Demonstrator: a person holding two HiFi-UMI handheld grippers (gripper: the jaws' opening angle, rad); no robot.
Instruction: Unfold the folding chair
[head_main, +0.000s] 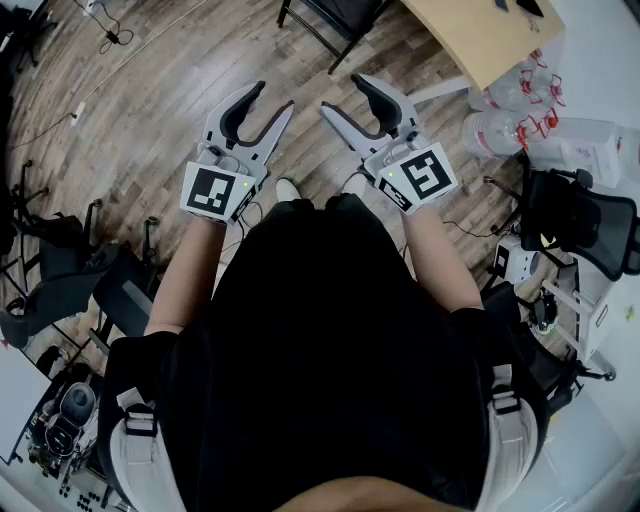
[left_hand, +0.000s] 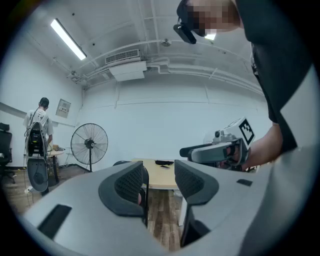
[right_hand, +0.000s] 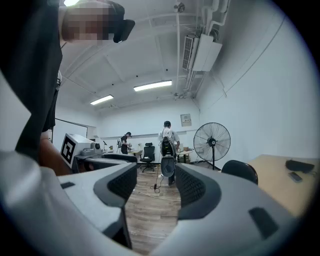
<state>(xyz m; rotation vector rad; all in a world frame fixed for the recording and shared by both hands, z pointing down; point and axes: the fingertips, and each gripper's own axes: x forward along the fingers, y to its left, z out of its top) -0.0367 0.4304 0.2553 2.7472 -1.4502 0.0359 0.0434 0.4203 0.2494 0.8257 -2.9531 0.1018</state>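
Head view alone shows water bottles beyond the right gripper.

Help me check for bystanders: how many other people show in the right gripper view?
2. One person stands left of the pedestal fan; a second person is farther left, at the back of the room. More may be hidden.

White walls, plank floor, a pedestal fan, a pale wooden table.
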